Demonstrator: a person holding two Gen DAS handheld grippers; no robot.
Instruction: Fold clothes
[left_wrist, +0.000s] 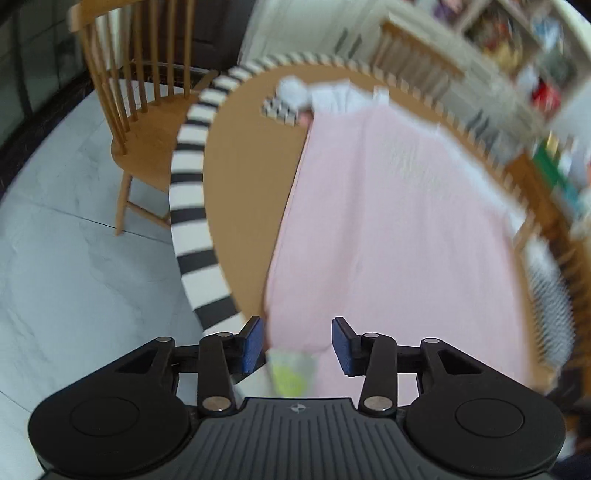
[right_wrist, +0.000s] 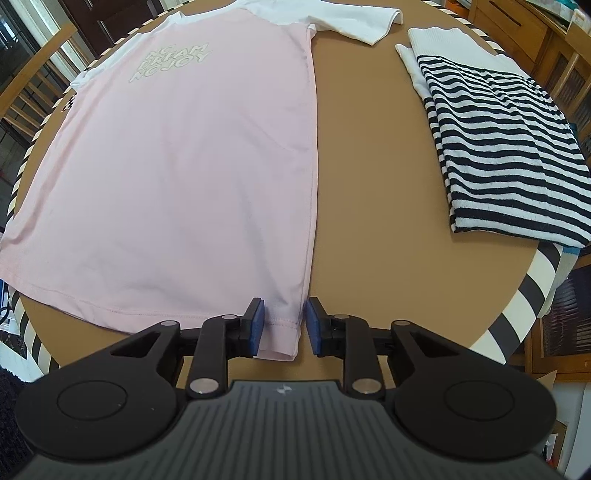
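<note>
A pale pink cotton T-shirt (right_wrist: 177, 158) with white sleeves and faded white lettering on the chest lies spread flat on the round brown tabletop (right_wrist: 369, 177), its hem towards the cameras and its collar at the far side. The right gripper (right_wrist: 283, 325) stands over the hem's right corner: the corner of the cloth lies between its blue pads (right_wrist: 257, 325), which stand a little apart and do not press on it. The left gripper (left_wrist: 297, 345) is at the hem's left corner, where the shirt (left_wrist: 388, 221) reaches the table's edge; its jaws are partly open, with pink cloth and a yellow-green patch (left_wrist: 291, 376) of something I cannot make out showing between them, not pinched. The left view is blurred.

To the right of the shirt, well apart from it, a folded black-and-white striped knit garment (right_wrist: 495, 140) lies on the tabletop. A black-and-white striped band (left_wrist: 188, 206) runs round the tabletop's rim. Beyond it stands a wooden spindle-back chair (left_wrist: 140, 103) on a pale grey tiled floor (left_wrist: 74, 258).
</note>
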